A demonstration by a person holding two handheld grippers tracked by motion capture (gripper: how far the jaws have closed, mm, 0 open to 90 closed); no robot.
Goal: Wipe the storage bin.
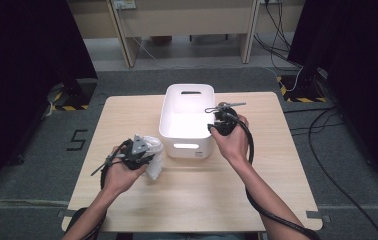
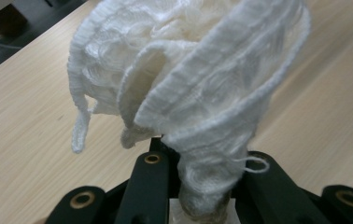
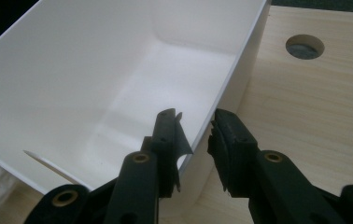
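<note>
My left forearm came in from the bottom edge, angled up and to the right, with the left hand [image 1: 119,172] wrapped around the left gripper [image 1: 144,152], its grey three-cornered plate facing up. Its jaws were clamped tight on something white and soft. My right arm stretched further forward, elbow slightly bent, the right hand [image 1: 233,140] curled over the right gripper [image 1: 212,117], cable trailing back along the forearm. Its jaws stood apart, one on each side of a thin white wall, not pressing it.
</note>
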